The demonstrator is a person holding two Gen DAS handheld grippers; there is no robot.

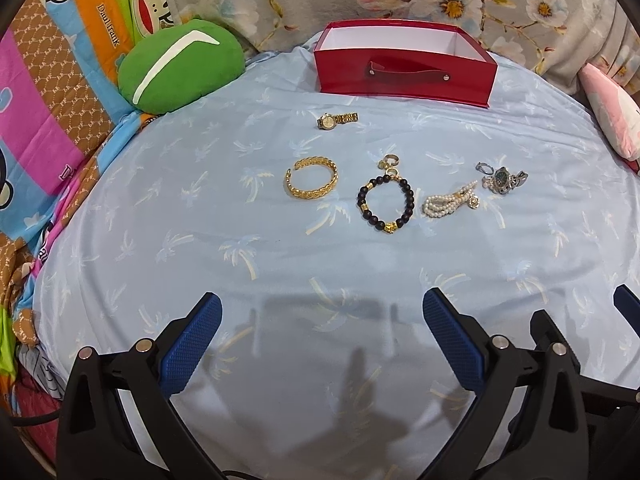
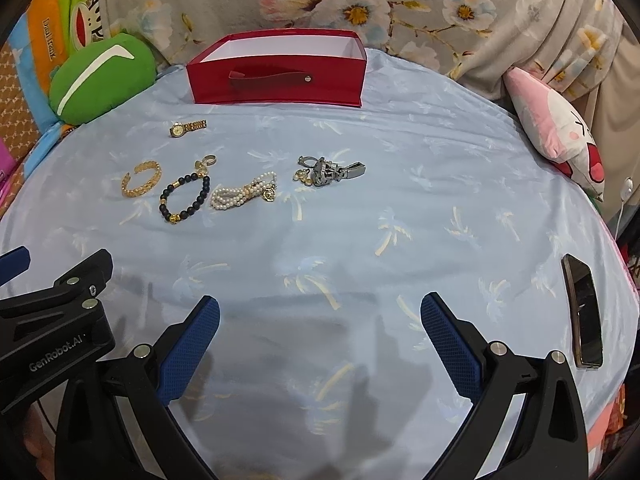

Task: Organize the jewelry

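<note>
Both tools hover low over the pale blue palm-print sheet (image 1: 160,248), side by side. The left gripper (image 1: 322,336) has its blue pads spread wide with nothing but bare cloth between them. The right gripper (image 2: 320,334) is the same story: jaws splayed wide, nothing held.

Well ahead of the left gripper lies the jewelry, in a loose row. The gold cuff bracelet (image 1: 312,180) sits ahead and slightly left of its centre line. Just right of that is the black bead bracelet (image 1: 387,204) with gold charms, a small ring (image 1: 390,160) touching its far side. Further right lies the bunched pearl strand (image 1: 450,200), and beyond it a silver watch (image 1: 502,179) tangled with small silvery pieces. The gold watch (image 1: 335,120) lies alone further out, just short of the red box (image 1: 404,76).

That box stands open at the far end, white inside, handle strap facing the grippers.

From the right gripper, the whole row sits ahead and to the left. A phone (image 2: 584,316) lies on the sheet close to its right finger. A green cushion (image 1: 180,66) sits far left, a pink pillow (image 2: 556,128) far right.
</note>
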